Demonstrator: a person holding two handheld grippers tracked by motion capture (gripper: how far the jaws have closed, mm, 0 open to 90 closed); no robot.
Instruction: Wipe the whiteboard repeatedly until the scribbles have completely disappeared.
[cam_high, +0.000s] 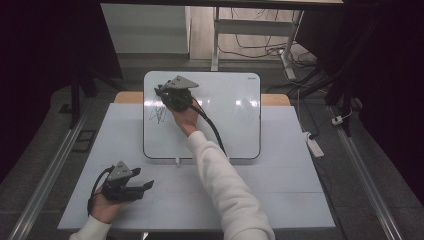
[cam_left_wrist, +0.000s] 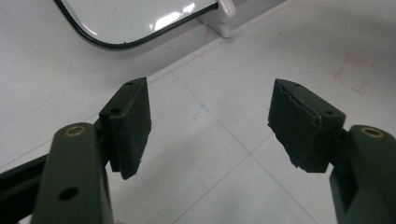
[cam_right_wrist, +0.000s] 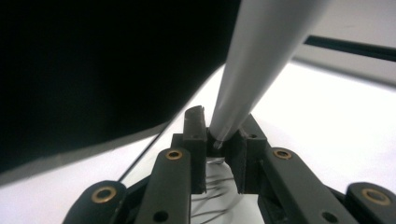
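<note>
A white board (cam_high: 220, 120) lies flat across the far half of the table, with a black scribble (cam_high: 159, 114) near its left side. My right gripper (cam_high: 166, 98) hovers just over that scribble. In the right gripper view the right gripper (cam_right_wrist: 219, 149) is shut on a pale grey pen-like stick (cam_right_wrist: 261, 60), and scribbled lines (cam_right_wrist: 212, 196) show on the board below the jaws. My left gripper (cam_high: 145, 186) rests low at the table's near left. It is open with nothing between its fingers (cam_left_wrist: 133, 126), and it points toward the board's near corner (cam_left_wrist: 130, 28).
A small white piece (cam_high: 177, 161) (cam_left_wrist: 226, 9) sits against the board's near edge. The white table top (cam_high: 280, 190) has bare room at the near middle and right. A black cable (cam_high: 212, 127) trails from the right gripper across the board. Dark floor and rails flank the table.
</note>
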